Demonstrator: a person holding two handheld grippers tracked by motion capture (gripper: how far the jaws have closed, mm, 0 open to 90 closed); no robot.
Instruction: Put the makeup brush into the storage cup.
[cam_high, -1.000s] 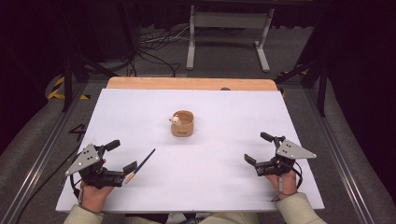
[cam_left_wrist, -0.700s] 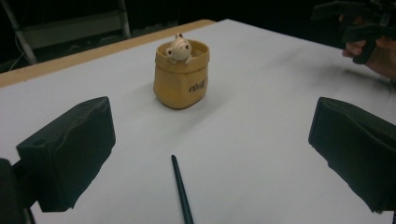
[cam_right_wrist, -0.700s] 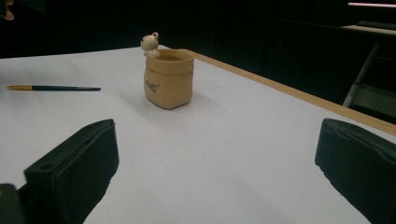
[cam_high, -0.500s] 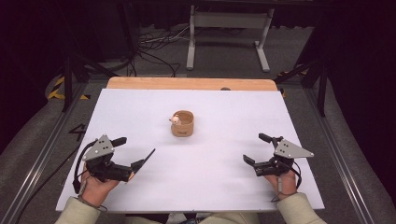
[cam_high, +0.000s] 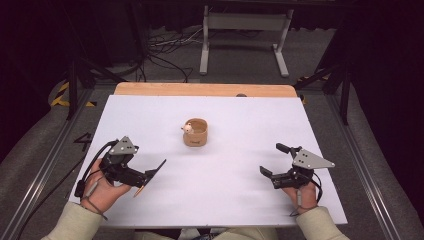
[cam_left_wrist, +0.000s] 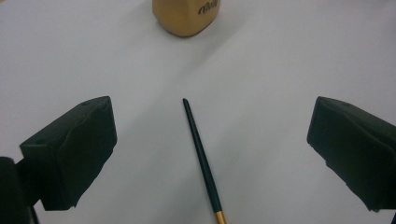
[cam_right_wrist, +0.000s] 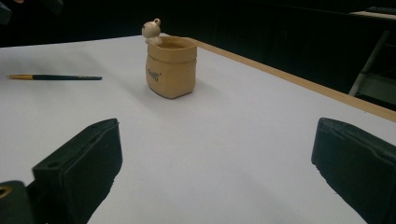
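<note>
Left tongs (cam_high: 150, 175) sit low over the near-left of the white bench (cam_high: 235, 200), jaws spread wide and holding nothing. A thin dark brush (cam_left_wrist: 201, 158) with a gold band lies flat on the bench between those jaws, touching neither, its dark tip pointing toward the far side. From above, the brush (cam_high: 151, 176) runs slantwise just under the left tongs, gold end nearest the person. A small tan cup (cam_high: 196, 133) stands upright around the middle of the bench, well apart from the brush, a little pale animal figure (cam_high: 188, 128) perched on its left rim. In the right gripper view the cup (cam_right_wrist: 170, 67) has dark lettering on its side, too small to read. Right tongs (cam_high: 272, 162) hover at the near-right, jaws wide, empty, well apart from cup and brush. A wooden strip (cam_high: 200, 89) edges the far side of the bench.
</note>
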